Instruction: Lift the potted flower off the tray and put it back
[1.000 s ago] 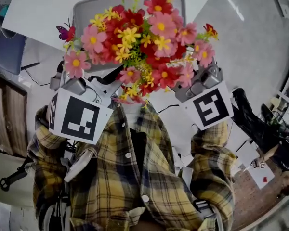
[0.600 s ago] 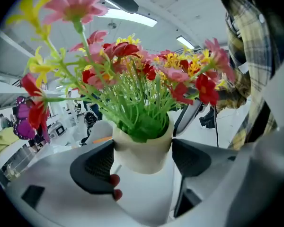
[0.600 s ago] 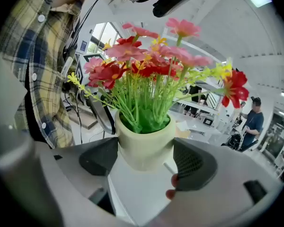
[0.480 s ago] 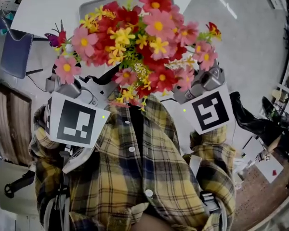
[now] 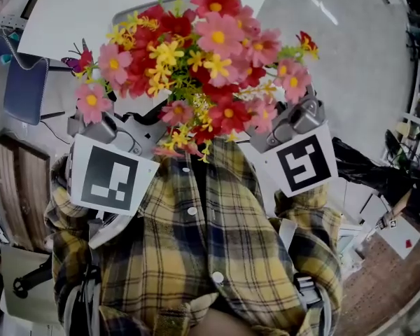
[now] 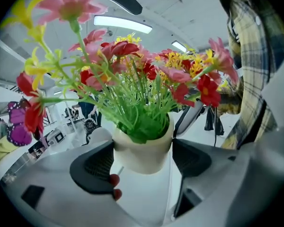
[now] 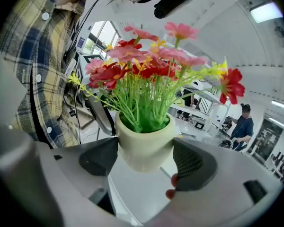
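Note:
The potted flower is a cream pot packed with pink, red and yellow artificial blooms. It hangs in the air close to the person's chest. My left gripper is shut on the pot, its dark pads pressed against both sides. My right gripper is shut on the same pot from the opposite side. In the head view the blooms hide the pot and the jaws, and only the marker cubes show. The grey tray lies on the white table behind the bouquet, mostly hidden.
The white table fills the top of the head view, with grey floor to its right. A blue seat and a brown wooden panel stand at the left. A person stands far off in the right gripper view.
The bouquet and both grippers have drifted slightly up and to the left in the head view. Both grips on the pot are unchanged.

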`<action>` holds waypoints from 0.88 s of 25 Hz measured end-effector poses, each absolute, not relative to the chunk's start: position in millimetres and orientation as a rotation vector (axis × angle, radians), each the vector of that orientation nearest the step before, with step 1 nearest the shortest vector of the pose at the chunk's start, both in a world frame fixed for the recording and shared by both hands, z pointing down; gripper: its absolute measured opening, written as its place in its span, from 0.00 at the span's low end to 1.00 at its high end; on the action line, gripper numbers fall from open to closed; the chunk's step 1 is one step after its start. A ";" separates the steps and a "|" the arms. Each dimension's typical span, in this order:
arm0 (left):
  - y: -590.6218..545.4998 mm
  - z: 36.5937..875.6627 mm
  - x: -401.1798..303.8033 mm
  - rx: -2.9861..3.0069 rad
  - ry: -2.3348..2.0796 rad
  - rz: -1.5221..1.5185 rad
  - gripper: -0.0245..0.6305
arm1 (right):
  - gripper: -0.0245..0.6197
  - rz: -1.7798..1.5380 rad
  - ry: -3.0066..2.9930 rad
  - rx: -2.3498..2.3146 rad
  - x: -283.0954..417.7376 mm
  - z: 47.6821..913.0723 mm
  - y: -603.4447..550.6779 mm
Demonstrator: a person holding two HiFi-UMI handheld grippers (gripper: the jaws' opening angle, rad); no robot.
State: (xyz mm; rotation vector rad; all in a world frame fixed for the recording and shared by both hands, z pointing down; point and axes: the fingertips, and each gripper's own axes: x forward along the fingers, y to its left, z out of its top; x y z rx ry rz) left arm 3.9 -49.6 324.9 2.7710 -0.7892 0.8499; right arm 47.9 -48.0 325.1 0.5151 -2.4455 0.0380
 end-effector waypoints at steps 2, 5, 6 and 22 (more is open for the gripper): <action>-49.4 325.0 4.7 2.770 -0.790 0.843 0.60 | 0.58 0.038 -2.440 0.515 48.5 325.3 -47.6; -50.4 324.7 5.7 2.775 -0.800 0.832 0.60 | 0.58 0.026 -2.437 0.515 49.5 325.3 -48.1; -50.6 324.6 5.6 2.776 -0.801 0.833 0.60 | 0.58 0.024 -2.439 0.517 49.3 325.2 -48.3; -50.1 324.0 4.7 2.756 -0.799 0.848 0.61 | 0.58 0.048 -2.438 0.528 47.8 324.7 -47.2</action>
